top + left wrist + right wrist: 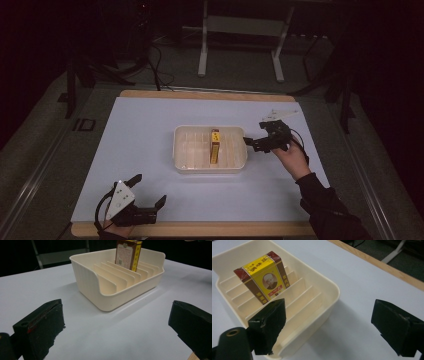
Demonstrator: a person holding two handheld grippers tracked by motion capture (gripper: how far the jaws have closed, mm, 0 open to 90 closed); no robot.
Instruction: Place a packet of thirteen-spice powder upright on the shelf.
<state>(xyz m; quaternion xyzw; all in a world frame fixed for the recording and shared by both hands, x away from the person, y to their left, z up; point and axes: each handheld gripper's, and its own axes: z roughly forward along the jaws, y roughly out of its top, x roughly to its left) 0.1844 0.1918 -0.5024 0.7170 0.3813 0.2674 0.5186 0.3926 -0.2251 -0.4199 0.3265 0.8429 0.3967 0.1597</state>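
Right gripper: jaws spread wide, empty, straddling the tray's right end wall.
Left gripper: jaws parted, empty, near the bench's front edge.
Tray: mid-bench, cream, slotted.
Box: stood upright between the tray's dividers.

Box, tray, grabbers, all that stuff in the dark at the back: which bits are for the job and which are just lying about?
Seems part of the job:
- yellow and brown box, standing between the dividers
- cream tray
- right gripper, open by the tray's end
- left gripper, open near the table's front

Just lying about:
- white stand legs
- black cables on the floor
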